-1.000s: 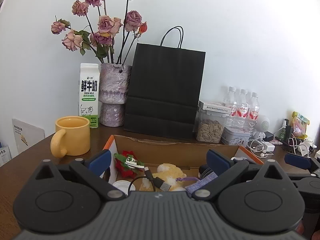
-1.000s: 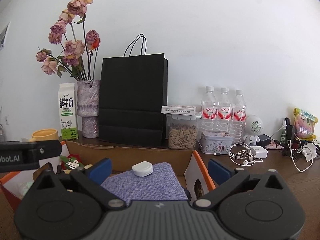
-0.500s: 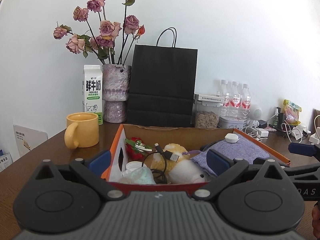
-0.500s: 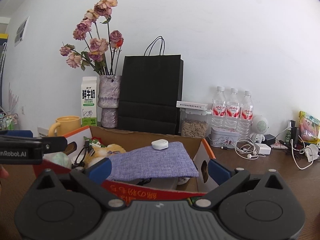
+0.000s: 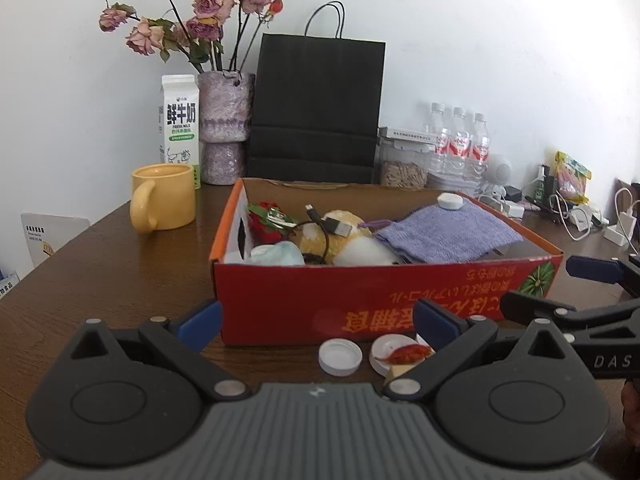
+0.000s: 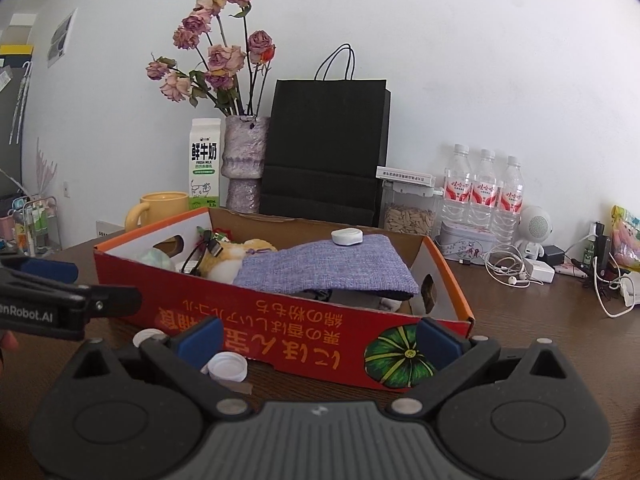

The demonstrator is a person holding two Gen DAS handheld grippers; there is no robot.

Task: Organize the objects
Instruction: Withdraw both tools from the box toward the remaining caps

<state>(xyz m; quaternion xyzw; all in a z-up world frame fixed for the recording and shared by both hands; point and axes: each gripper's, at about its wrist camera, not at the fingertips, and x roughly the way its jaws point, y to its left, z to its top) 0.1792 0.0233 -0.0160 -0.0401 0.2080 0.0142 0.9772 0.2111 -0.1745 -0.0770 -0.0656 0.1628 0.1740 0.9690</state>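
A red cardboard box [image 5: 384, 300] [image 6: 280, 332] stands on the brown table. Inside lie a purple cloth [image 5: 448, 236] [image 6: 324, 268] with a small white case [image 5: 450, 201] [image 6: 347, 236] on it, a plush toy [image 5: 344, 240] [image 6: 228, 260], a USB cable [image 5: 328, 224] and a red item [image 5: 266, 226]. Two white caps [image 5: 340, 356] [image 6: 226, 366] lie in front of the box, one [image 5: 400, 354] with a red scrap on it. My left gripper [image 5: 318, 320] is open just before the box front. My right gripper [image 6: 318, 338] is open too, near the box's pumpkin corner.
A yellow mug [image 5: 164, 196] stands left of the box. Behind it stand a milk carton [image 5: 180, 120], a vase of dried roses [image 5: 226, 124], a black paper bag [image 5: 318, 108], a seed jar [image 5: 402, 160] and water bottles [image 6: 484, 188]. Cables and chargers [image 6: 532, 268] crowd the right.
Both grippers have drawn back from over the box towards the table's near side. The whole red box front and the caps before it have come into view.
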